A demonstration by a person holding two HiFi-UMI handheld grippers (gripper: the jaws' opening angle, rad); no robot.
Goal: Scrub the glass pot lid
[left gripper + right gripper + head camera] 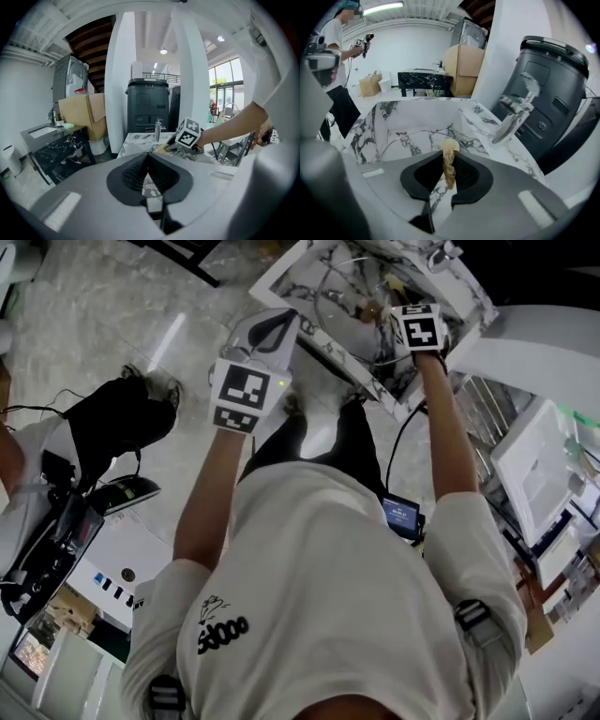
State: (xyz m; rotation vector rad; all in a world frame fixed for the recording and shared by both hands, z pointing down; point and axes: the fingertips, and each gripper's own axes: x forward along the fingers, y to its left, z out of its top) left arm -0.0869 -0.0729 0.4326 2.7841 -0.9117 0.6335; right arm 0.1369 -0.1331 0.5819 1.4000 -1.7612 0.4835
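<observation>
The clear round glass pot lid is lying down inside the white marble-look sink with black veins. In the right gripper view you mostly just catch its thin rim curving across the sink bottom.

The right gripper is right over it. Its jaws are clamped on a tan, stringy scrubber pad that pokes up past the tips. I can't tell whether the scrubber is actually touching the glass.

A curved chrome faucet sits at the sink's back edge, with a big dark grey bin-shaped unit behind it.

The left gripper hangs just off the sink's left side. Its jaws are pressed together at the tips with nothing in them. From its own camera you can see the right gripper's black-and-white marker cube over by the sink.

As for writing, there's not much. The person's white T-shirt has a black print that looks like "5d000" under a little doodle, but don't quote me on that. A small blue-lit screen is clipped at the waist, and its text is too tiny to read. There's also a brown cardboard box further back with no label I can make out.
</observation>
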